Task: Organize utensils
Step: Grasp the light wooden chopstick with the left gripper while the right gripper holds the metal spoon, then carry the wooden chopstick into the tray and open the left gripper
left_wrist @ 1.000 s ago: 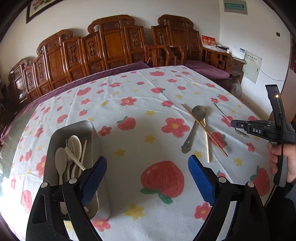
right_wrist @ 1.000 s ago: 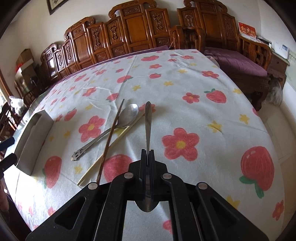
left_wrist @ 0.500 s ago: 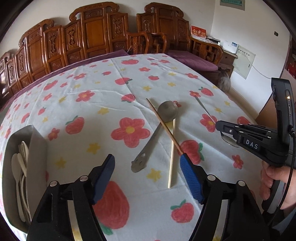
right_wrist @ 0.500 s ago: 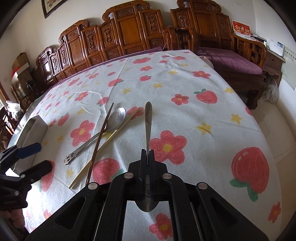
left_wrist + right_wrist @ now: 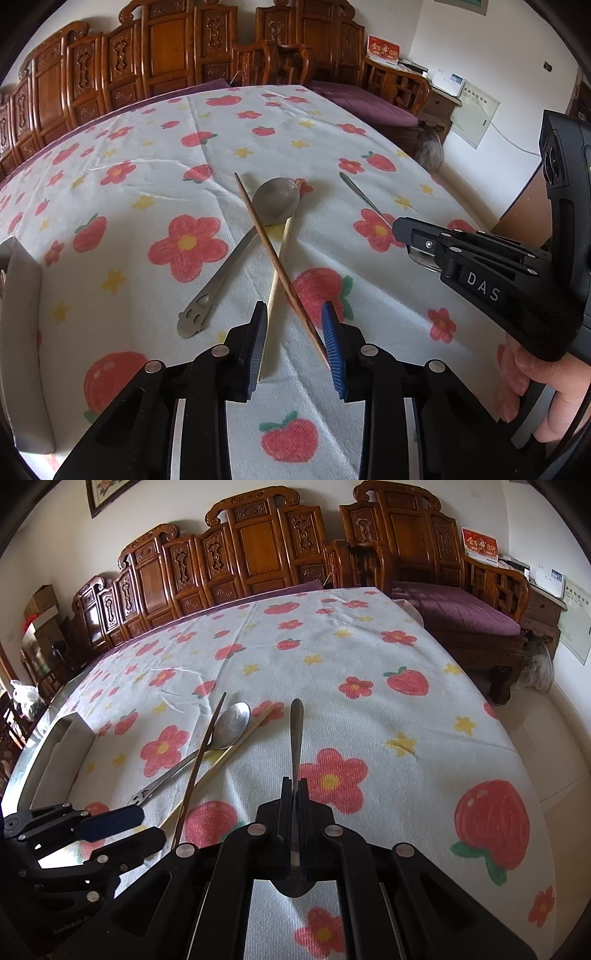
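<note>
My left gripper [image 5: 294, 334] is open, its blue pads either side of the near ends of two crossed chopsticks, a brown one [image 5: 275, 254] and a pale one [image 5: 277, 273]. A large metal spoon [image 5: 258, 225] lies beneath them on the flowered tablecloth. My right gripper [image 5: 294, 794] is shut on a small metal spoon [image 5: 296, 731], handle pointing forward, held above the cloth; it shows in the left wrist view [image 5: 400, 227]. The chopsticks [image 5: 201, 757] and large spoon [image 5: 221, 734] lie to its left.
A metal utensil box [image 5: 48, 760] stands at the table's left edge, its rim just visible in the left wrist view [image 5: 18, 295]. Carved wooden chairs [image 5: 258, 550] line the far side. The table's right edge drops to the floor [image 5: 554, 746].
My left gripper has moved right from the utensil box to the chopsticks and has narrowed around their ends. My right gripper keeps holding the small spoon, little moved.
</note>
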A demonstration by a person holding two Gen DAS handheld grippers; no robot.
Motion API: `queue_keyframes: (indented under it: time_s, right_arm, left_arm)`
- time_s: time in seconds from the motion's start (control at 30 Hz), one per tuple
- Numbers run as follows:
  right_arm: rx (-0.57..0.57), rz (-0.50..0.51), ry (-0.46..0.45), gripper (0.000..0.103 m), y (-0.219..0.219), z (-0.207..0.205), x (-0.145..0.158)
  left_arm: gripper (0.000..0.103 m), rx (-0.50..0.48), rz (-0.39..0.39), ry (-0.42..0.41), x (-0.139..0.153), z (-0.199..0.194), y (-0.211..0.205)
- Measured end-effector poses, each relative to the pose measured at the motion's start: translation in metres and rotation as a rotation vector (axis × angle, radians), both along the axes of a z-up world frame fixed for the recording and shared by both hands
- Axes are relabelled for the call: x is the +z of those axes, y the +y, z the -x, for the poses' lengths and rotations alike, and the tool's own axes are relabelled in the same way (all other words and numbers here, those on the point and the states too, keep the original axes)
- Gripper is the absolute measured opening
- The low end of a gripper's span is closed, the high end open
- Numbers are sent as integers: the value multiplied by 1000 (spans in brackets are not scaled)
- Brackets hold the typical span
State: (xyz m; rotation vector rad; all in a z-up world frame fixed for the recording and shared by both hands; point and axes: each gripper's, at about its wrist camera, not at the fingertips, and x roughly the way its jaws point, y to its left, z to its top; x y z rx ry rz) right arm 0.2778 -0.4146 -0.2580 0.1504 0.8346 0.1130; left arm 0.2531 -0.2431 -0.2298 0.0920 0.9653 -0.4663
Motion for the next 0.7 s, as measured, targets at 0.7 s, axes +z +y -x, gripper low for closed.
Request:
queue_keyframes:
  time_s: [0.7]
  right_arm:
    - [25, -2, 22, 3, 6, 1, -4]
  left_arm:
    - [4, 18, -99, 16, -11, 2, -6]
